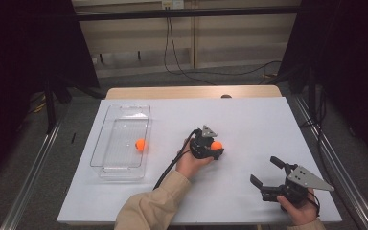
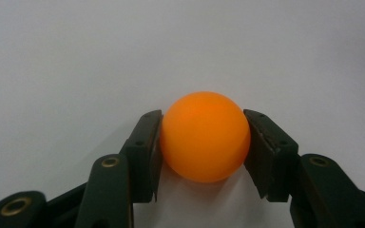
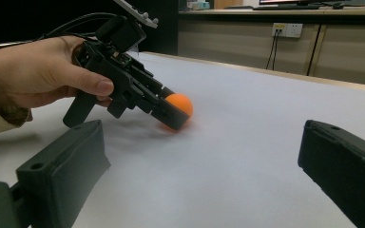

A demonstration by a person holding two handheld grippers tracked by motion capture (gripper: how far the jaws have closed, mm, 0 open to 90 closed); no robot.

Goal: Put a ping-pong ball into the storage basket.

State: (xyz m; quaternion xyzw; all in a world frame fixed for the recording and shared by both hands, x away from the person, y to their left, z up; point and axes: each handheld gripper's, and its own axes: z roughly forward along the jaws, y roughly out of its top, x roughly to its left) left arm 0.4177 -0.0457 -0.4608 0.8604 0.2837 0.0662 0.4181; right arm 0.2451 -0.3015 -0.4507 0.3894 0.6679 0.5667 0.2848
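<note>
An orange ball [image 1: 216, 145] sits at the middle of the white table, held between the jaws of my left gripper [image 1: 214, 148]. In the left gripper view both black pads press the sides of the ball [image 2: 204, 137], so the left gripper [image 2: 203, 115] is shut on it. In the right gripper view the ball [image 3: 179, 104] sits low at the table surface, at the tip of the left gripper [image 3: 177, 114]. My right gripper [image 1: 264, 170] rests near the front right of the table, jaws wide open and empty. Its jaws frame bare table in the right gripper [image 3: 202, 137] view.
A clear plastic tray [image 1: 124, 108] stands at the left of the table with a second orange ball [image 1: 140, 144] inside it. The white table sheet [image 1: 249, 115] is bare at the back and right. Dark curtains and metal rails flank the table.
</note>
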